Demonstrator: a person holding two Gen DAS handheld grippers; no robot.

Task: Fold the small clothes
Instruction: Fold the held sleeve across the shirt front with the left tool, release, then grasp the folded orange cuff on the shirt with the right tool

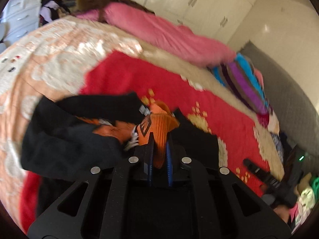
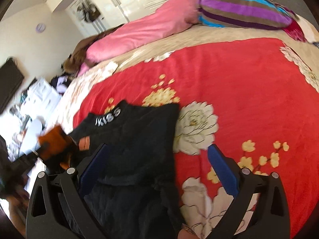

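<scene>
Orange cuff (image 1: 159, 127) of black garment (image 2: 135, 139) is being clamped by left gripper (image 1: 159, 149); right gripper (image 2: 157, 151) fingers are being held apart over it, red floral blanket (image 2: 229, 75) beyond the fingertips.

Red floral blanket (image 2: 229, 75) on bed; pink duvet (image 2: 139, 31), striped pillow (image 2: 243, 14) behind.

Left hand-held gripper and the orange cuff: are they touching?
Touching. In the left wrist view the left hand-held gripper has its blue pads shut on the orange cuff, the ribbed fabric pinched between them.
</scene>
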